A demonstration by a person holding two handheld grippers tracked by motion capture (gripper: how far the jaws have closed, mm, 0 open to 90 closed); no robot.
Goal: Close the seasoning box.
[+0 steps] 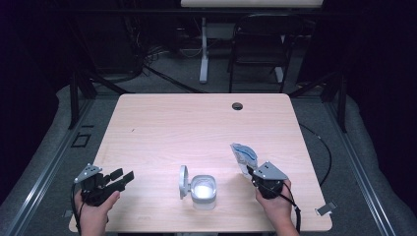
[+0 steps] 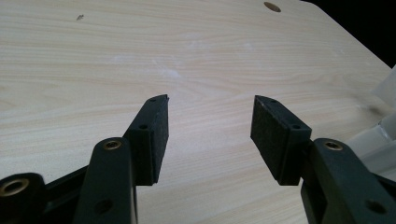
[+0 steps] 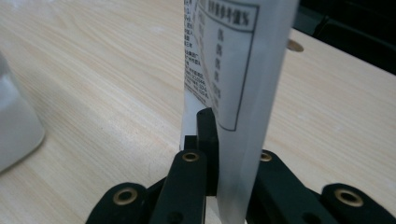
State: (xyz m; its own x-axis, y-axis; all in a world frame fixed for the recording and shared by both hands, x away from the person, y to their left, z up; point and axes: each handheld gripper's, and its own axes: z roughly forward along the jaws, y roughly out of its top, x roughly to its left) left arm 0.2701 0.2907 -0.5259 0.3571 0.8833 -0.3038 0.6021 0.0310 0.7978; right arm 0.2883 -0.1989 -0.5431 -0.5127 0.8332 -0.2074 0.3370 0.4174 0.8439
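Observation:
A white and blue packet (image 1: 243,157) with printed text (image 3: 233,70) is clamped in my right gripper (image 1: 252,172), which is shut on its lower part and holds it upright over the table's right front. A white box (image 1: 204,191) with its round lid (image 1: 183,181) flipped open to the left stands at the front middle; its pale side (image 3: 14,126) shows in the right gripper view. My left gripper (image 1: 123,179) rests at the front left, open, nothing between its pads (image 2: 154,135). In the left gripper view its jaws point across bare wood (image 2: 187,56).
The wooden table (image 1: 196,123) has a cable hole (image 1: 237,105) near its far edge. A chair (image 1: 260,44) and another table's leg (image 1: 203,49) stand behind it. A black cable (image 1: 322,147) loops off the right side.

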